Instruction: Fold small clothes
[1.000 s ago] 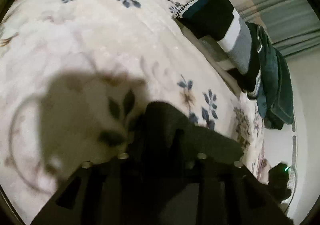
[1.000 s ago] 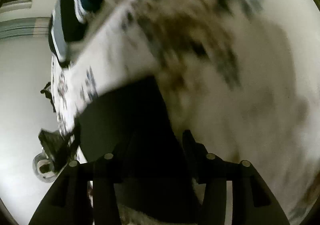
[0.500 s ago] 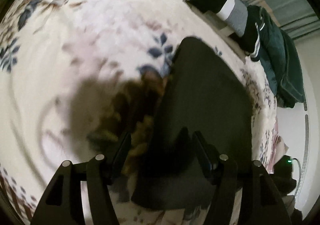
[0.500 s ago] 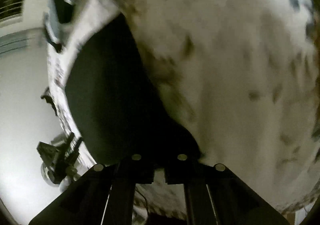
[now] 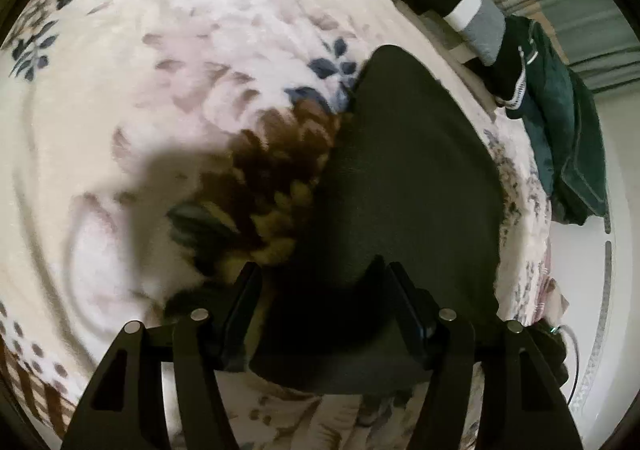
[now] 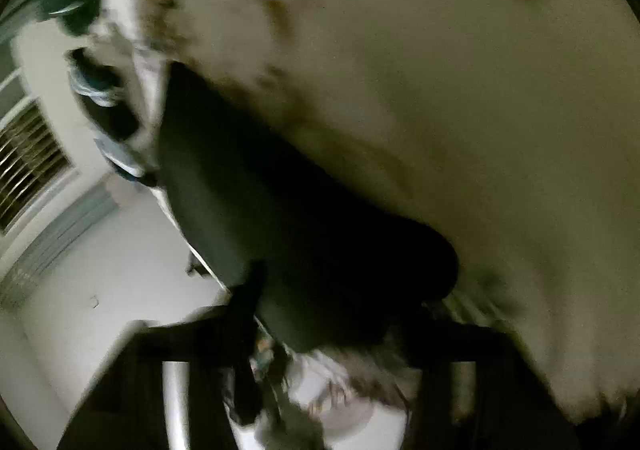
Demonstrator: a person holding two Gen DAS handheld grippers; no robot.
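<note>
At centre-right of the left wrist view: 1 black garment point(image 5: 408, 178), flat on the floral blanket point(image 5: 200, 50), narrow end toward upper frame, wide end at the bottom.

- Left gripper point(image 5: 322, 286), bottom centre: I read the tongs as apart, having just been opening. The garment's near end lies between the fingers point(image 5: 244, 298), pads not pinching it.
- Upper right: folded pile, black/white/grey stripes point(image 5: 472, 10). Dark green garment point(image 5: 568, 122) just beside it, at the bed edge.

Right wrist view, heavily blurred:

- Same black garment point(image 6: 280, 190), running from centre-left to lower centre, blanket point(image 6: 440, 70) filling the upper right.
- Right gripper point(image 6: 336, 302), bottom: tongs just opening a little, garment's near edge between them. Too smeared; can't tell if they're clamped on it.
- Left edge: slatted vent or window point(image 6: 28, 162).
</note>
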